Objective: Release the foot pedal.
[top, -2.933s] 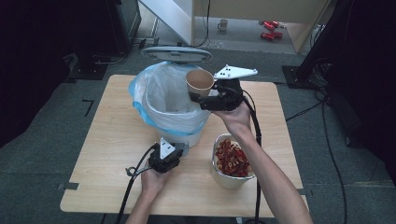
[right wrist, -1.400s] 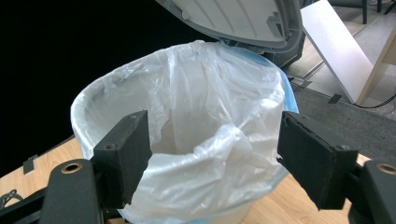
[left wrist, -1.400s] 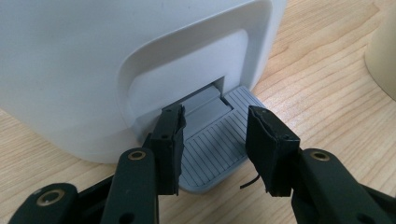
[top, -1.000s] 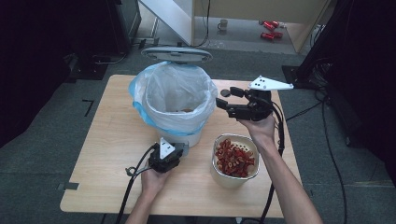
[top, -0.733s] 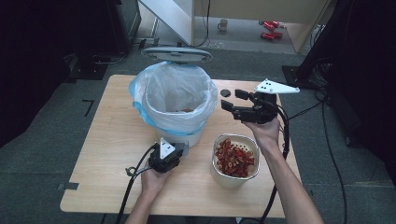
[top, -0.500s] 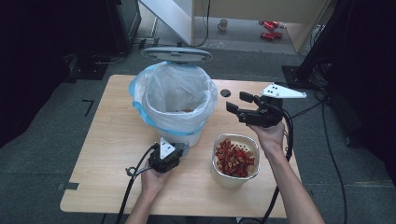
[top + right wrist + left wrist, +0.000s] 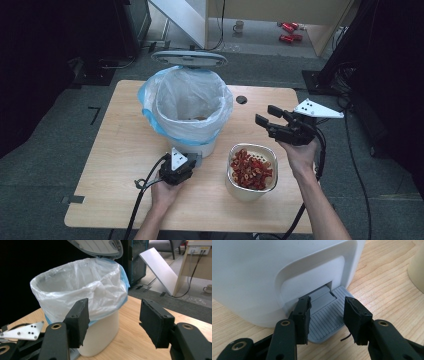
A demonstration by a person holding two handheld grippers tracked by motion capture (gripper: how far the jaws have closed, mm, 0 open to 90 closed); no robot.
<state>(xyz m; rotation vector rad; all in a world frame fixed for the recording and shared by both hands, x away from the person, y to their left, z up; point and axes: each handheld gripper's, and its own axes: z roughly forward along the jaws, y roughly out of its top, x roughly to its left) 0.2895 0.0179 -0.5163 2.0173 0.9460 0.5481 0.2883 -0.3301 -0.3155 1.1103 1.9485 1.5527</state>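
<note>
While I look down from the high view, the bin (image 7: 187, 107) stands toward the far edge of the desk (image 7: 115, 165), its lid (image 7: 189, 58) tipped up and its bag (image 7: 192, 100) folded over the rim. My left gripper (image 7: 188, 160) sits at the bin's foot on the near side. My right gripper (image 7: 266, 114) hangs empty toward the right edge, beyond a bowl (image 7: 240, 192) of red pieces.

From the left gripper view, the left gripper (image 7: 327, 308) bears down on the grey ribbed pedal (image 7: 325, 322), jaws apart and clasping nothing. The white bin (image 7: 262, 277) rises right behind it.

From the right gripper view, the right gripper (image 7: 113, 315) faces the bin (image 7: 100, 335). Its jaws have just been closing, with nothing between them and a gap left.

I judge the bin light, hollow plastic that could skid or tip under a hard push. The bag (image 7: 82, 292) looks thin, soft and easy to tear, so I'd leave it alone. I would work from the pedal: it's stiff, the ribs give bite, and the middle is the spot to press, straight down.
</note>
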